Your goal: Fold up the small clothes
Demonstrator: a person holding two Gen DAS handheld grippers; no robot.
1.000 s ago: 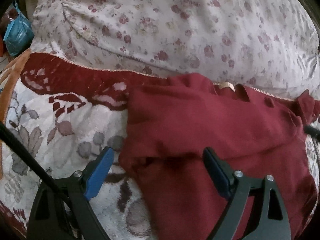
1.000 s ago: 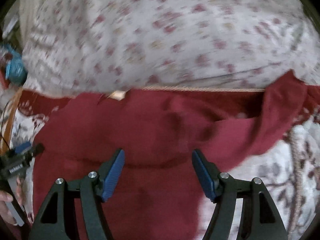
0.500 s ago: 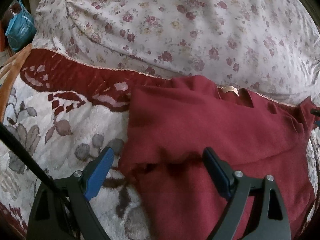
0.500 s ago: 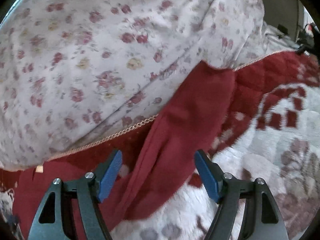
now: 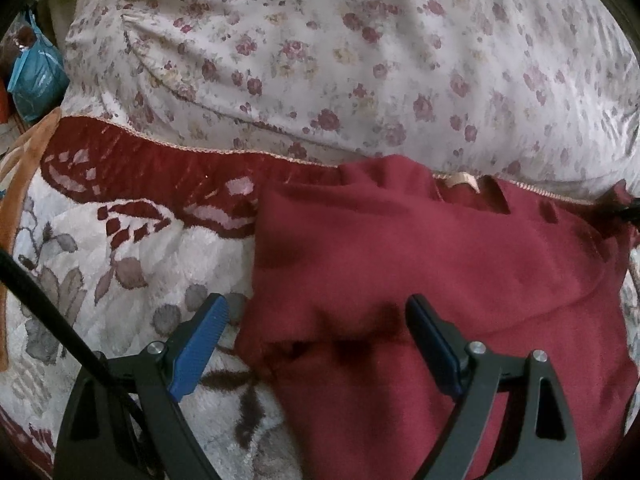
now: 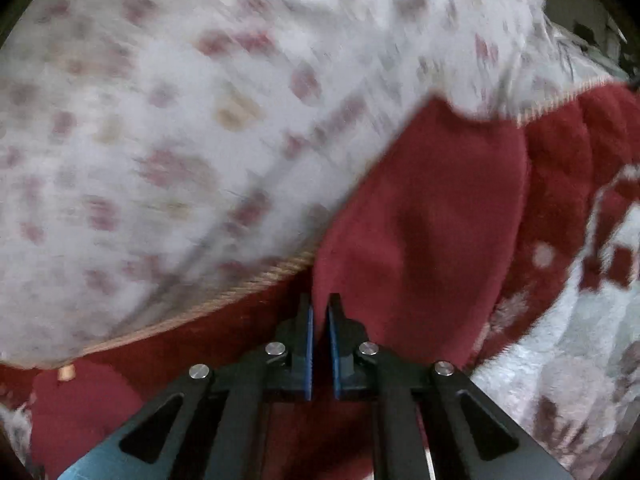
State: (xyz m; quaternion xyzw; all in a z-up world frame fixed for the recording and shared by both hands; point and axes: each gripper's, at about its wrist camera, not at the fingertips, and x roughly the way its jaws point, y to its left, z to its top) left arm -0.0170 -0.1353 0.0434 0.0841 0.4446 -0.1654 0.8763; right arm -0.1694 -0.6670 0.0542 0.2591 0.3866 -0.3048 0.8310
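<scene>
I had the dark red knit garment [image 5: 420,264] lying on the plush cream blanket with grey leaves and a red border [image 5: 120,264], its collar end with a small tan label [image 5: 462,179] against the white bedcover printed with small red flowers [image 5: 360,60]. One sleeve was already folded across the body, leaving a straight left edge.

My left gripper [image 5: 316,332] hung over the garment's near left corner with its blue-padded fingers [image 5: 200,344] spread wide: one pad above the blanket, the other above the red cloth, neither pressing on anything.

My right gripper [image 6: 320,320] had just been closing, and its blue pads stood almost together. A fold of the garment's outstretched sleeve [image 6: 432,216] ran down between them, so I took it as pinched there, though that view was smeared with motion blur and I could not make out the contact cleanly. The sleeve stretched up from the pads along the flowered bedcover's edge, over the blanket's red border.

A blue plastic bag [image 5: 34,80] sat off the bed at far left.
</scene>
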